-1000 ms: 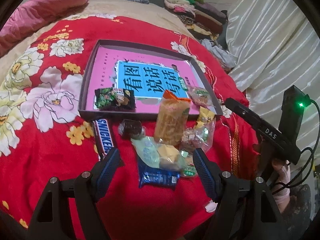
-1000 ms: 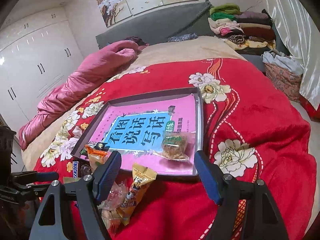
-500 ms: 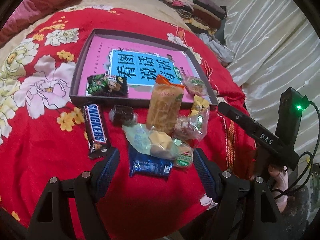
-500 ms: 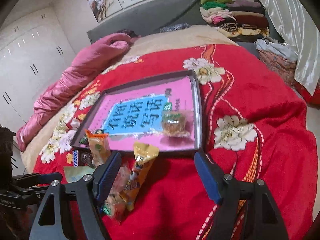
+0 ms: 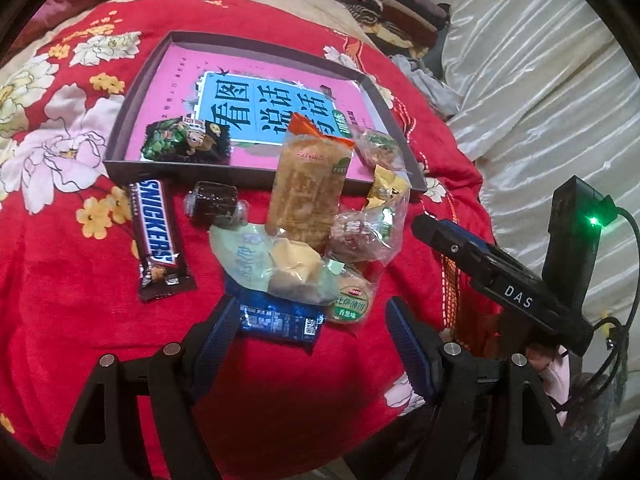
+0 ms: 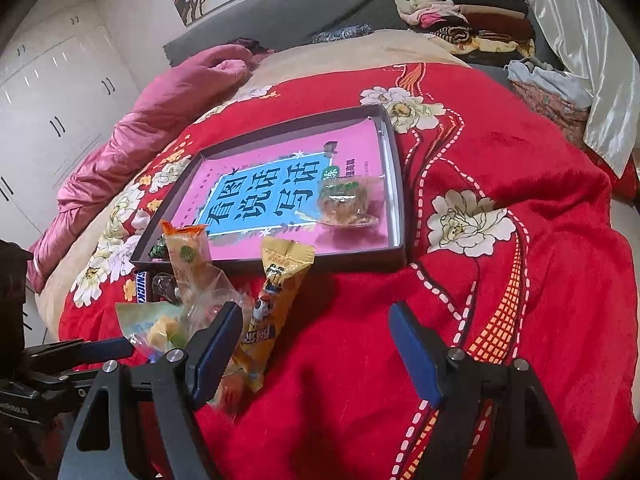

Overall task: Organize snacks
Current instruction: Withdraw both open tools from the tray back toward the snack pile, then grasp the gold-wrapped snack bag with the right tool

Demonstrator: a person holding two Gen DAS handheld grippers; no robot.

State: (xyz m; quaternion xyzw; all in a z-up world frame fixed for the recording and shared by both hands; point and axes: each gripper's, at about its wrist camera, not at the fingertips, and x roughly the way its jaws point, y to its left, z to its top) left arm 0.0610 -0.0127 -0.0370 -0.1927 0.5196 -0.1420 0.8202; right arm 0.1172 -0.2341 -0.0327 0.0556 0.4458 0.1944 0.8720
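A dark shallow tray [image 5: 120,168] lined with a pink book lies on the red bedspread. It holds a dark green packet [image 5: 186,142] and a clear-wrapped snack [image 5: 380,148]. In front of it lies a pile: a Snickers bar [image 5: 158,236], a wrapped brownie [image 5: 214,202], an orange-topped cracker packet [image 5: 308,184], a yellow packet [image 6: 276,292], a pale green packet [image 5: 256,260] and a blue packet [image 5: 280,320]. My left gripper [image 5: 312,320] is open just above the blue packet. My right gripper [image 6: 314,320] is open beside the yellow packet, holding nothing.
A pink quilt [image 6: 132,136] lies along the bed's far left. Folded clothes [image 6: 460,8] are stacked at the head end. White satin curtains [image 5: 540,100] hang to the right. The bed's front edge drops off just below both grippers.
Both grippers have sunk a little toward the snack pile and tipped further down, so the pile sits closer. Both stay open, and no snack has moved.
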